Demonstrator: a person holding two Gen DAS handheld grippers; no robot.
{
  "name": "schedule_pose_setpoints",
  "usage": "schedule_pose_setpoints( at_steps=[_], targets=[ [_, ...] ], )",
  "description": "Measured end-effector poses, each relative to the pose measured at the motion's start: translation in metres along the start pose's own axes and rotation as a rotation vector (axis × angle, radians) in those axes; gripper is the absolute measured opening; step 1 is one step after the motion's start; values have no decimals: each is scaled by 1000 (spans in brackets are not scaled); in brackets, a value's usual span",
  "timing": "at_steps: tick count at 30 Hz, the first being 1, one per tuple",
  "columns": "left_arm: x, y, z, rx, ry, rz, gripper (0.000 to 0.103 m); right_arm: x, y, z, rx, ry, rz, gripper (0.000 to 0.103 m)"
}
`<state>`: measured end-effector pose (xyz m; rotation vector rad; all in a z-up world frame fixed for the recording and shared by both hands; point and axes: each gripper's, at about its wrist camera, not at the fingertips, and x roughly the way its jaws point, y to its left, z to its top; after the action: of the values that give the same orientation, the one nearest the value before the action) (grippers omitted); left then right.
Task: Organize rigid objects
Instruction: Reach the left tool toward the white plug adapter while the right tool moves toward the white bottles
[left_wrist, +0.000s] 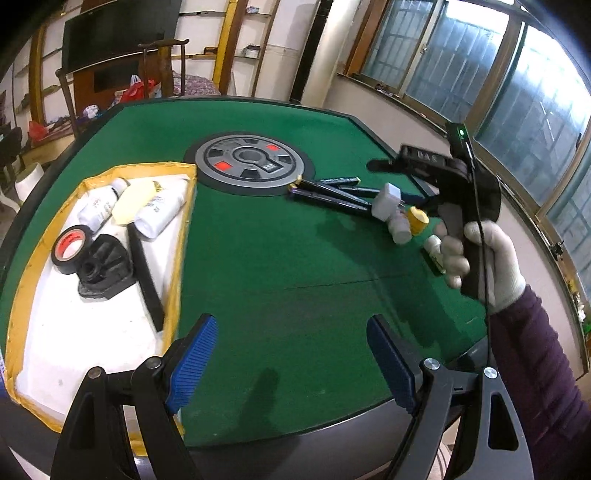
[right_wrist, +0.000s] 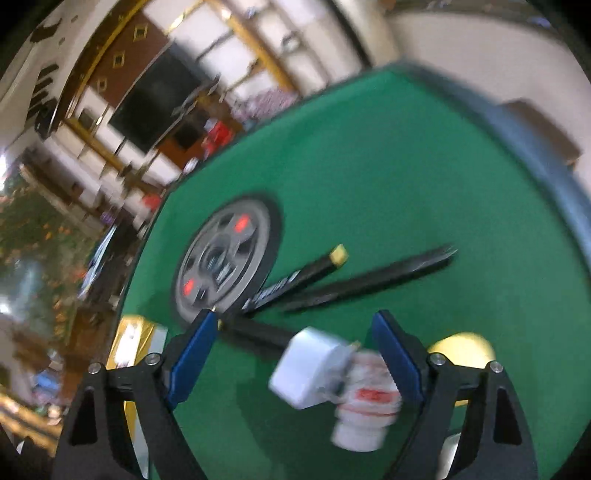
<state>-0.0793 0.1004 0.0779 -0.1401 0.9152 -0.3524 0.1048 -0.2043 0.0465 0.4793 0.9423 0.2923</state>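
Hovering spread, right tool (right_wrist: 291, 354) w/ white square plastic adapter (right_wrist: 308, 369) between pads, untouched; left tool (left_wrist: 291, 358) spread, empty.

White bottles (left_wrist: 155, 210), a black tape roll (left_wrist: 72, 248) lie in the yellow-rimmed tray (left_wrist: 22, 306); pens (left_wrist: 332, 195), charger (left_wrist: 386, 201) on green felt

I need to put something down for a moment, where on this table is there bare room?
The widest bare felt lies between the yellow-rimmed tray and the cluster of pens, white adapter and small bottles. Felt beyond the round centre panel is bare too. The tray's far end is crowded; its near end is free.
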Motion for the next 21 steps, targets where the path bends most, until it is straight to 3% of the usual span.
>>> schedule_pose_setpoints(
  at_steps=[2, 6, 8, 10, 12, 14, 16, 17, 21],
  targets=[
    [1, 6, 2, -6, -5, 4, 86, -2, 12, -15, -41, 37, 60, 86],
    [8, 15, 4, -21, 8, -6, 86, -6, 41, -56, -132, 184, 304, 86],
    [15, 16, 3, -24, 24, -15, 86, -20, 51, -68, -178, 170, 323, 86],
    [20, 15, 2, -25, 40, -21, 86, -37, 48, -68, -164, 96, 291, 86],
    [25, 12, 1, -20, 54, -25, 86, -57, 38, -66, -139, -30, 206, 86],
    [30, 7, 2, 2, 65, -9, 86, -79, 23, -66, -92, -227, 30, 86],
    [35, 1, 4, 23, 75, 9, 86, -89, 12, -66, -78, -340, -105, 86],
    [39, -4, 7, 38, 82, 19, 86, -92, 4, -67, -66, -381, -158, 86],
    [62, -24, 21, 98, 103, 45, 86, -91, -25, -72, 9, -439, -191, 86]
  ],
)
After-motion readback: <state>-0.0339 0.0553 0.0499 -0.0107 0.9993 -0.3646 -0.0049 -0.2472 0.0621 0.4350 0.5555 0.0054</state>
